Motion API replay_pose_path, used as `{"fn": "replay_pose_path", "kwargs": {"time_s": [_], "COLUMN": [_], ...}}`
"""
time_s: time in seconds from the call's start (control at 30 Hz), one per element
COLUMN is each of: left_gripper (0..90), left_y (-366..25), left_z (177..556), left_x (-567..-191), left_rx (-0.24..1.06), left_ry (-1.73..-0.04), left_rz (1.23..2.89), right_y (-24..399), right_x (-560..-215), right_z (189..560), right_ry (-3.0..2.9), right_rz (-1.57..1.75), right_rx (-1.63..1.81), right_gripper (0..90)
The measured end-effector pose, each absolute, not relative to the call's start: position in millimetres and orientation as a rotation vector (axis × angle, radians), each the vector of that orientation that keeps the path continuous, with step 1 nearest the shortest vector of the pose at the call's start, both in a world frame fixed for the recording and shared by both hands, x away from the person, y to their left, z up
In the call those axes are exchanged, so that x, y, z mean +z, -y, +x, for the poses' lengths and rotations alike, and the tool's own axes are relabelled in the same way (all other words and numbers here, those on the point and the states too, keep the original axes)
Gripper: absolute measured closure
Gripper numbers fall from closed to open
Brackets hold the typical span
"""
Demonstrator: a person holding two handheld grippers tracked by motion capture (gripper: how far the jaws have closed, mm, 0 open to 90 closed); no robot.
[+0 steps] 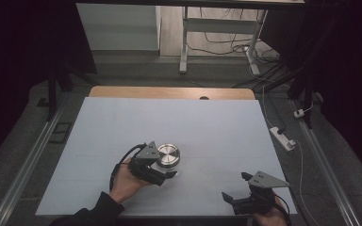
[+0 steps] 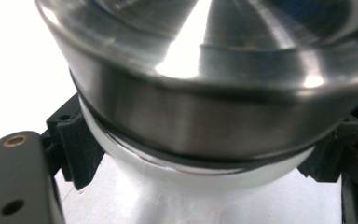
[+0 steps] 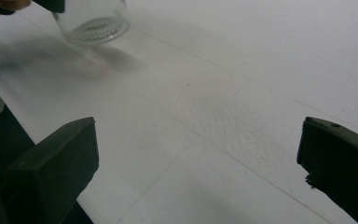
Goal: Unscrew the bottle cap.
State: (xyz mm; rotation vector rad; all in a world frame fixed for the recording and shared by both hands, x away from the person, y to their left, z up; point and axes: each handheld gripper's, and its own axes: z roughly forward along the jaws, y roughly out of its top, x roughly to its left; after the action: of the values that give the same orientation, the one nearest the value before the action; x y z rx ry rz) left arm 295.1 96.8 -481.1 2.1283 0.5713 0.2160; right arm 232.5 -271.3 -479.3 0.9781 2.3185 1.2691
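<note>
A glass jar with a steel lid is sitting mid-table on the white board, the left gripper clamping it. In the left gripper view, black pads are pinching the glass below the lid. In the right gripper view, the right gripper is hanging wide apart, holding nothing.

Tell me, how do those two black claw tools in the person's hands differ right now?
The left gripper is shut on a glass jar just under its steel lid; the right gripper holds nothing, jaws wide open. The left sits mid-table; the right hangs near the table's near edge. Both are black and hand-held.
</note>
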Motion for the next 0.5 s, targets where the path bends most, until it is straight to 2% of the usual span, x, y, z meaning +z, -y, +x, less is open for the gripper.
{"fn": "replay_pose_path", "kwargs": {"time_s": [0.5], "left_gripper": [16.0], "left_y": [-96], "left_z": [297], "left_x": [-485], "left_rx": [0.209], "left_ry": [-0.586], "left_rz": [2.131], "right_y": [233], "right_x": [-455], "right_z": [245], "right_ry": [-2.379], "right_rz": [0.81], "right_rx": [1.353], "right_gripper": [0.0]}}
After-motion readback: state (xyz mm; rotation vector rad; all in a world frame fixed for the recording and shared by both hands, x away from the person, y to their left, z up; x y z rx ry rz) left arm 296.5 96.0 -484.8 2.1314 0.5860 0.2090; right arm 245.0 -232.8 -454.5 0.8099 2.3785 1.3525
